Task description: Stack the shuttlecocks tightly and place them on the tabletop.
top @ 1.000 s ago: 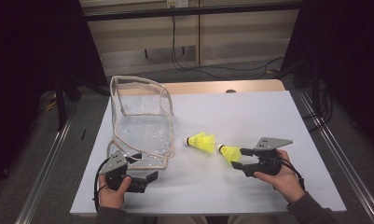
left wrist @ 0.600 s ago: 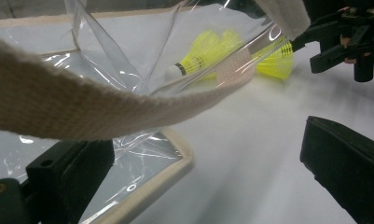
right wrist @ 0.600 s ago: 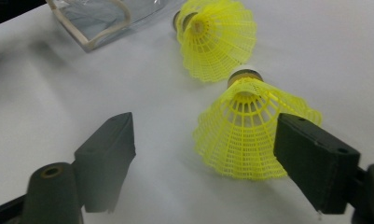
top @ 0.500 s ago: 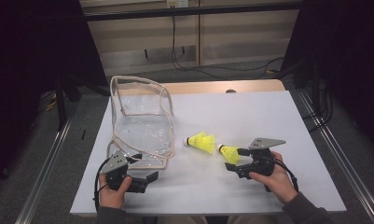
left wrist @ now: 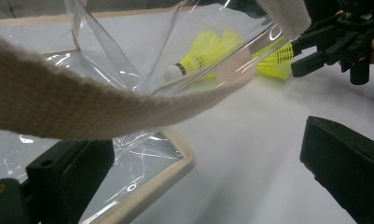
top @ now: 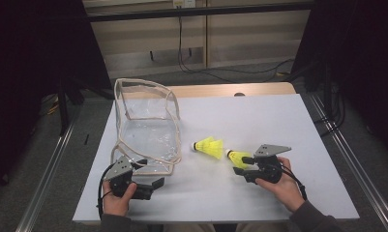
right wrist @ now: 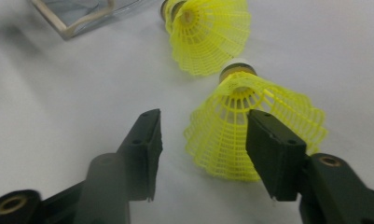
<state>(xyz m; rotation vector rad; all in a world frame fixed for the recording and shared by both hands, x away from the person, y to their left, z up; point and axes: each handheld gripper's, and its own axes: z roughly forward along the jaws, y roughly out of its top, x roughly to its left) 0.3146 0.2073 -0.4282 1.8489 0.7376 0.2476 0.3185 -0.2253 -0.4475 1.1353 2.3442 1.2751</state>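
Two shuttlecocks (right wrist: pixel 208 35) between gripper (right wrist: pixel 201 140) jaws

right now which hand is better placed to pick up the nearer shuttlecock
Right. The right gripper has just been closing, its fingers either side of the nearer shuttlecock, not yet pinching it. The left gripper is open at the clear bag.

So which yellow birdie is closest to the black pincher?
The shuttlecock lying between the right gripper jaws. The other shuttlecock lies farther away, nearer the clear bag.
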